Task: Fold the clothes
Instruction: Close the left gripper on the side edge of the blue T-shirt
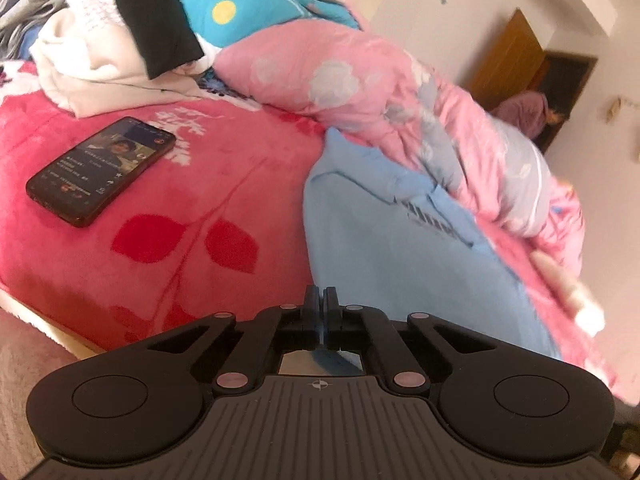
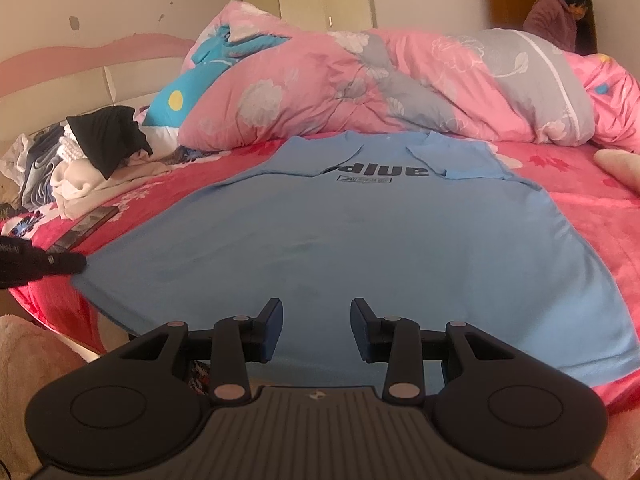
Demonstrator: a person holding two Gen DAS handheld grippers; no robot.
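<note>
One light-blue T-shirt (image 2: 360,248) lies flat, print up, sleeves folded in. The left gripper (image 1: 321,300) pinches its near-left hem; the right gripper (image 2: 316,330) hangs apart above it.

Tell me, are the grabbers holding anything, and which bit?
The left gripper pinches the blue T-shirt at its bottom corner. The right gripper is open and holds nothing.
</note>
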